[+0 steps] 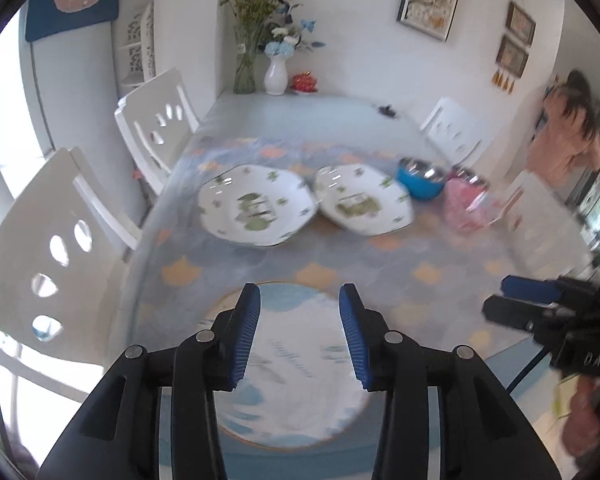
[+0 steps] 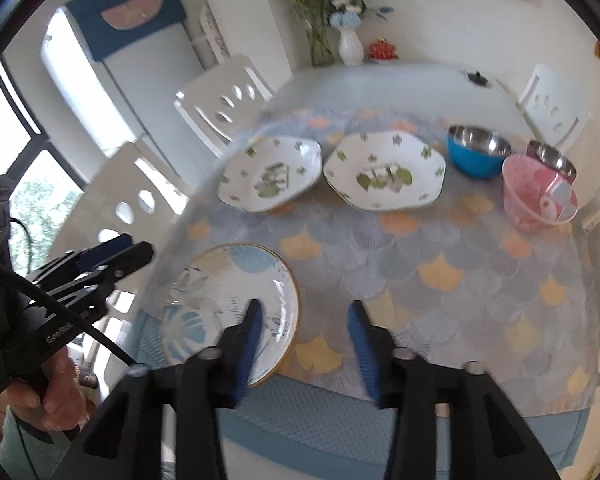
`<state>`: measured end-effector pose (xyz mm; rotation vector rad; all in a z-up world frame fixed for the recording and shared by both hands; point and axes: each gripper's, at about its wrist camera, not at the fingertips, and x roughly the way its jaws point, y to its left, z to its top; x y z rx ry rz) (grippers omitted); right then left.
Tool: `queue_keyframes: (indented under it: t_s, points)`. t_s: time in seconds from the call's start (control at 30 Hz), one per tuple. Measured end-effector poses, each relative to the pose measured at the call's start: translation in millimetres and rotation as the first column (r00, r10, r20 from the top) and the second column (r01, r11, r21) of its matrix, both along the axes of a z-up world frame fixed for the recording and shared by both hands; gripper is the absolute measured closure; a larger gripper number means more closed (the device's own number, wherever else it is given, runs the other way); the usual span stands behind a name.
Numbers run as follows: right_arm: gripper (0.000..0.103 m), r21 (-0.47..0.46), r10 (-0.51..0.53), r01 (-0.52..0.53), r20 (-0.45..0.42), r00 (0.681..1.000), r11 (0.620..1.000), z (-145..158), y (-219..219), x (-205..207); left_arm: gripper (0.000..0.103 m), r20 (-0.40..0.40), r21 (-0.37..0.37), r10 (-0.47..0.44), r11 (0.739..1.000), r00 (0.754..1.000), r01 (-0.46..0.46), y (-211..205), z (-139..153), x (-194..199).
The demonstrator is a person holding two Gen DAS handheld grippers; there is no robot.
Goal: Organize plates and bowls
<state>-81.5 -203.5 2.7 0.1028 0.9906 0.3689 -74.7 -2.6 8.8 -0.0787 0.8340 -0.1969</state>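
Observation:
A round blue-and-white plate with a gold rim lies at the table's near edge. My left gripper is open and empty above it. My right gripper is open and empty over the plate's right rim. Two white octagonal plates with green motifs lie side by side further back. Right of them stand a blue bowl with steel inside, a pink bowl and a smaller steel bowl.
The table has a scale-pattern cloth. White chairs stand at the left, another at the far right. Vases with flowers and a red object stand at the far end. A person is at right.

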Motion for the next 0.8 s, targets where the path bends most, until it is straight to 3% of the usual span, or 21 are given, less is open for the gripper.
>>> queue_keyframes:
  t_s: [0.1, 0.17, 0.2, 0.3, 0.57, 0.8]
  points:
    - [0.045, 0.034, 0.003, -0.004, 0.041, 0.999, 0.999, 24.7, -19.1, -16.1, 0.054, 0.01, -0.074, -0.002, 0.997, 1.0, 0.003, -13.6, 19.3, -13.3]
    - [0.045, 0.038, -0.011, 0.009, 0.058, 0.998, 0.999, 36.3, -29.5, -22.5, 0.03, 0.03, -0.121, 0.018, 0.993, 0.999, -0.014, -20.6, 33.0, -24.8]
    - [0.044, 0.044, -0.017, 0.014, 0.067, 0.998, 0.999, 42.4, -35.1, -26.2, 0.027, 0.041, -0.136, 0.031, 0.99, 0.999, -0.025, -23.2, 38.1, -30.1]
    - [0.034, 0.067, -0.035, 0.029, 0.09, 0.995, 0.997, 55.7, -49.8, -35.5, 0.027, 0.072, -0.138, 0.062, 0.989, 0.996, -0.051, -35.0, 50.4, -48.3]
    - [0.033, 0.13, -0.014, 0.005, 0.065, 0.998, 0.991, 50.0, -53.6, -54.2, 0.027, 0.066, -0.061, 0.084, 0.995, 0.994, -0.08, -48.7, 50.9, -72.9]
    - [0.027, 0.115, -0.011, 0.005, 0.057, 0.998, 0.993, 40.9, -42.8, -46.5, 0.027, -0.001, -0.131, 0.091, 0.987, 0.996, -0.09, -25.6, 30.0, -45.1]
